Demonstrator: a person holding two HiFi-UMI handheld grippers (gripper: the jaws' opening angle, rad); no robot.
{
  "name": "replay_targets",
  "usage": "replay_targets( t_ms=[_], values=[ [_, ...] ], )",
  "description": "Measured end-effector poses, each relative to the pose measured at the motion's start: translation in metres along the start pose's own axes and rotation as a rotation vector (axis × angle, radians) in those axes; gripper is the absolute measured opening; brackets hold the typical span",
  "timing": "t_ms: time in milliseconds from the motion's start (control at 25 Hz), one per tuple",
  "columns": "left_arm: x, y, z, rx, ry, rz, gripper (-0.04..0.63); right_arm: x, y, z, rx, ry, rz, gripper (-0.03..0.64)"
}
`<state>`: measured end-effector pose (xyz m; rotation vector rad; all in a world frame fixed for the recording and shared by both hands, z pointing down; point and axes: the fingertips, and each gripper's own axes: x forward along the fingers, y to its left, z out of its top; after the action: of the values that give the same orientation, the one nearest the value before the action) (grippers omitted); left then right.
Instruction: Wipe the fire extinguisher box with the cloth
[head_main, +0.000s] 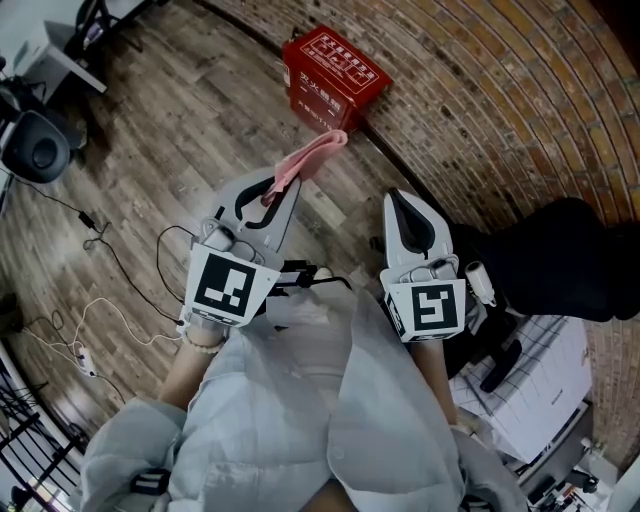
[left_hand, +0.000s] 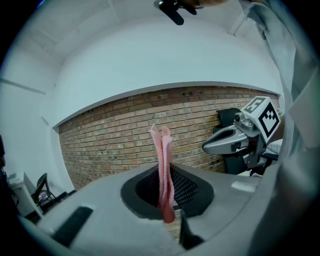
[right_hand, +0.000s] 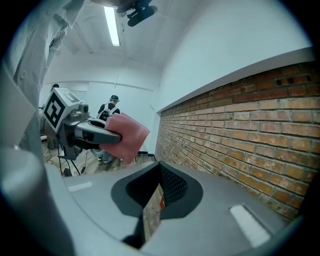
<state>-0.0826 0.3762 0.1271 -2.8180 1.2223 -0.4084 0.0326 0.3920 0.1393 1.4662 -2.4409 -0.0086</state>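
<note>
Wood-plank floor runs up to a curved brick wall, and the red fire extinguisher box stands on the floor at the foot of that wall, far from the person and well apart from both grippers. Loose cables trail over the floor on the left.

The left gripper is clamped on a pink cloth. Its own view shows the folded cloth pinched edge-on between the jaws, with the free end standing up beyond the tips. From the right gripper view the cloth shows as a flat pink flap that sticks out past the left gripper. The right gripper carries nothing: its jaws are drawn together to a thin slit, through which only floor and a sliver of red show.

The cloth looks thin, soft and light. It will probably flop and fold rather than push, so the wiping pressure would have to come from the jaw tips pressing it flat against the box. The hold near one end looks firm enough, though a long free flap may drag or bunch.

The box looks rigid and smooth-sided, probably sheet metal. It may be light enough to slide along the floor under a sideways wipe. The empty right gripper could steady it at a top edge or corner, where a stiff edge gives something to grip.

No wiping has begun; the cloth is not touching the box.
</note>
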Motion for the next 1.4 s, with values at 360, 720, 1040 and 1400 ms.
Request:
replay_targets(
  t_ms=[360,720,1040,1400],
  values=[
    [-0.015,0.022,0.000,0.011,-0.031,-0.005,0.011,0.007,0.019,0.011,-0.015,-0.011,-0.034,0.005],
    [-0.028,0.036,-0.007,0.022,-0.037,-0.001,0.011,0.017,0.041,0.011,-0.008,-0.017,-0.031,0.005],
    [-0.009,0.058,-0.014,0.014,-0.024,0.029,0.011,0.046,0.025,0.010,-0.009,-0.016,-0.008,0.005],
    [0.066,0.101,-0.007,0.026,-0.011,0.077,0.011,0.120,-0.046,0.011,0.008,-0.039,0.014,0.005]
  ],
)
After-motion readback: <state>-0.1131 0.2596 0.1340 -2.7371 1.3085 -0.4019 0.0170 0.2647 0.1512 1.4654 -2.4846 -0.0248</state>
